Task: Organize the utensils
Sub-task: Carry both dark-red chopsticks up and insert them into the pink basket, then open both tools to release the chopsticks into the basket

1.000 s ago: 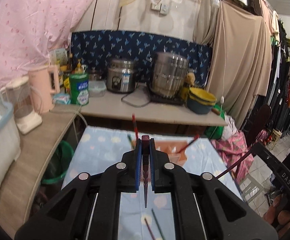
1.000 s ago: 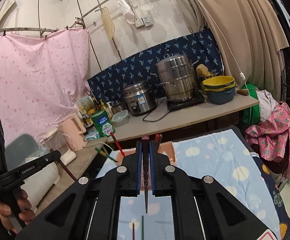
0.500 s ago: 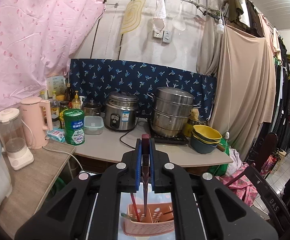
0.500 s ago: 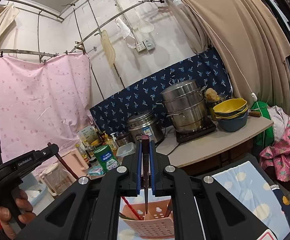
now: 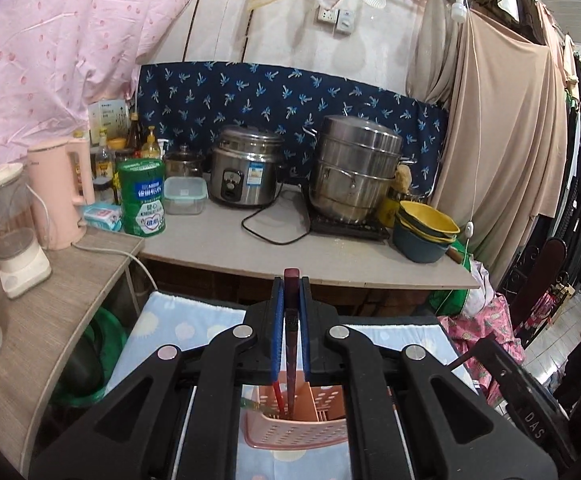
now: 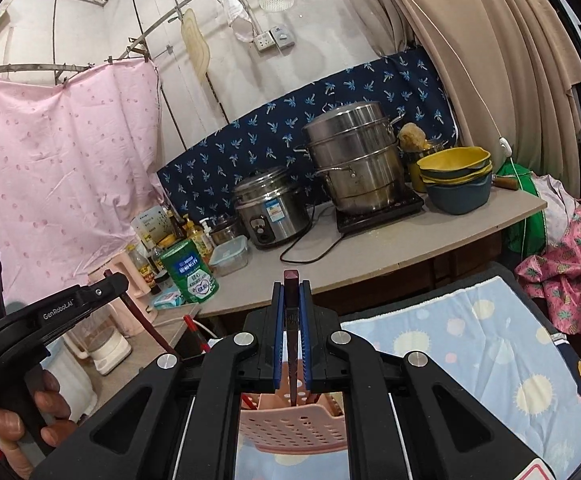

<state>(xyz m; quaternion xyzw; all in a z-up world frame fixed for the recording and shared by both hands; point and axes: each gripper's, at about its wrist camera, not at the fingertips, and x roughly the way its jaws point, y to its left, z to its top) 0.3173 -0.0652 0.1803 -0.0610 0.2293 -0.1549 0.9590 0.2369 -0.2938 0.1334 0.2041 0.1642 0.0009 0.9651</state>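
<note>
Dark chopstick [image 5: 291,344] clamped upright in left gripper [image 5: 291,292], tip inside pink basket [image 5: 295,429].

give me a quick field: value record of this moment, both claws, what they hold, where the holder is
left claw: shut on a dark red chopstick, held upright
right claw: shut on a second dark red chopstick, upright
target: pink perforated utensil holder, directly below both claws
chopstick tips: pointing down into the holder; contact with its bottom not visible
already in holder: a red chopstick leaning left
surface under holder: light blue spotted cloth
behind: counter with rice cooker and steel steamer pot
</note>
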